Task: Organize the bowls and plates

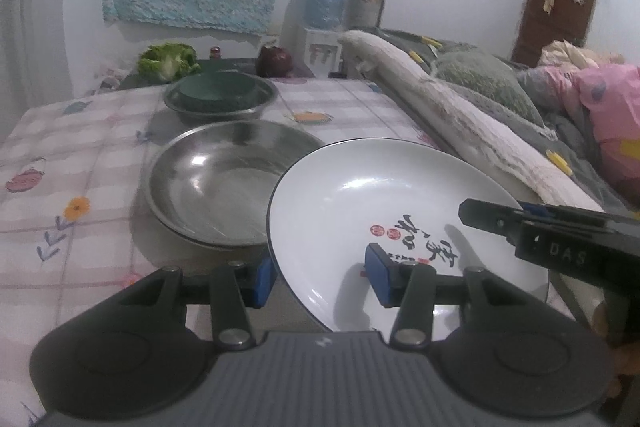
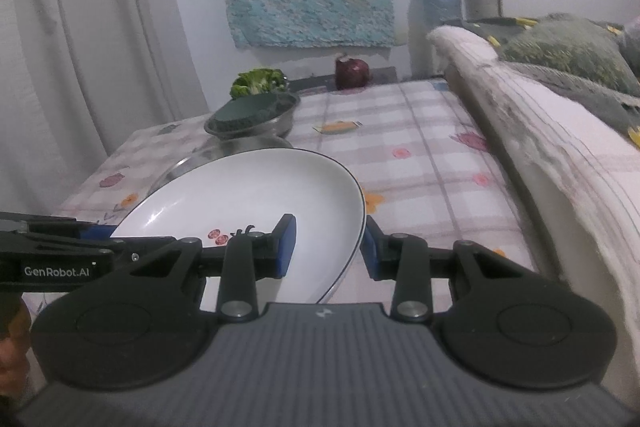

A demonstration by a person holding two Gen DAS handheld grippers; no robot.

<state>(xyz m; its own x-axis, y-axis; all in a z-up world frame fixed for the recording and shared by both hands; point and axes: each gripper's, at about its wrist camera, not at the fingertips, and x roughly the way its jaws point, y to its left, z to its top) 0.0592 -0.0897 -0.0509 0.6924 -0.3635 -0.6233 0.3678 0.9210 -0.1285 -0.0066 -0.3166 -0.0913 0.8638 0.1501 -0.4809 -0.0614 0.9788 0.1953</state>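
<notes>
A white plate (image 1: pixel 384 187) with black calligraphy and red seals is held above the table, tilted. My left gripper (image 1: pixel 322 279) straddles its near left rim, blue pads on either side, a gap showing at the pads. My right gripper (image 2: pixel 330 247) straddles the plate's (image 2: pixel 256 187) right rim the same way. It also shows in the left wrist view (image 1: pixel 560 239) at the plate's right edge. An empty steel bowl (image 1: pixel 224 179) sits just left of the plate. Behind it a steel bowl (image 1: pixel 220 99) holds a dark green bowl (image 1: pixel 218 89).
The table has a checked floral cloth (image 1: pixel 72 155). Lettuce (image 1: pixel 168 61) and a red onion (image 1: pixel 274 61) lie at the far edge. A rolled blanket and bedding (image 1: pixel 460 119) run along the table's right side. A water dispenser (image 1: pixel 324 11) stands behind.
</notes>
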